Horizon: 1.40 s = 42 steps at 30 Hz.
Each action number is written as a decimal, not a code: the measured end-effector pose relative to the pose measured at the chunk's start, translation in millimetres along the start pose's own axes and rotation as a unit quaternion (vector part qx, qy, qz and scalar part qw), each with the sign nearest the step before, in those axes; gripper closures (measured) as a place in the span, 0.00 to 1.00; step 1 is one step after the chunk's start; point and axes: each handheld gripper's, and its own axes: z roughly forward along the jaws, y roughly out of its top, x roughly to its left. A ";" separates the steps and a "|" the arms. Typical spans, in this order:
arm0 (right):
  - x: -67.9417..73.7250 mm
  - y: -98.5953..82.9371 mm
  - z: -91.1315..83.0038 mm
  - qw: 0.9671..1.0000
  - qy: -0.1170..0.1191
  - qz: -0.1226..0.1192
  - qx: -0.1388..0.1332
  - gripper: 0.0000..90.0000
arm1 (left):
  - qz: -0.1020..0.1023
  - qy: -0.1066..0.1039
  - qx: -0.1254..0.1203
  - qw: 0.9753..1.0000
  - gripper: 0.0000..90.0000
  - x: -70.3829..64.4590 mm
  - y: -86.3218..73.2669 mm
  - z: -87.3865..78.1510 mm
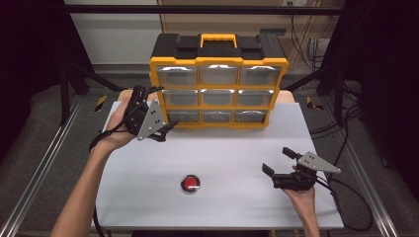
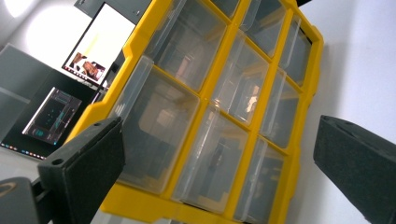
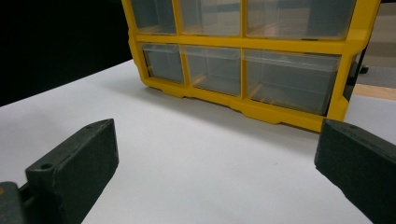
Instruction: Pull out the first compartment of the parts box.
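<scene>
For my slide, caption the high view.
Left gripper open beside yellow drawer organizer; right gripper open over white table.

A red push button (image 1: pixel 190 183) is seen on the white table (image 1: pixel 237 153), close to its near edge and about midway along it. Black cables (image 1: pixel 353 121) are strewn on the floor beyond the table's right edge. Yellow-and-black tape marks (image 1: pixel 101 102) are placed off the far corners. A lit monitor (image 2: pixel 100 44) is seen in the left gripper view.
</scene>
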 end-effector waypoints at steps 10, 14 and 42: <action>0.1 0.3 -0.6 1.000 0.000 0.001 -0.001 0.00 | 0.030 0.006 0.014 0.999 0.03 14.8 4.0 18.8; 0.2 0.2 -0.5 1.000 0.000 0.002 0.000 0.00 | 0.032 0.015 0.008 0.999 0.04 19.9 2.8 23.6; 0.0 0.4 -1.6 1.000 0.000 -0.002 0.001 0.00 | 0.103 0.048 0.042 0.993 0.11 37.0 -12.6 69.0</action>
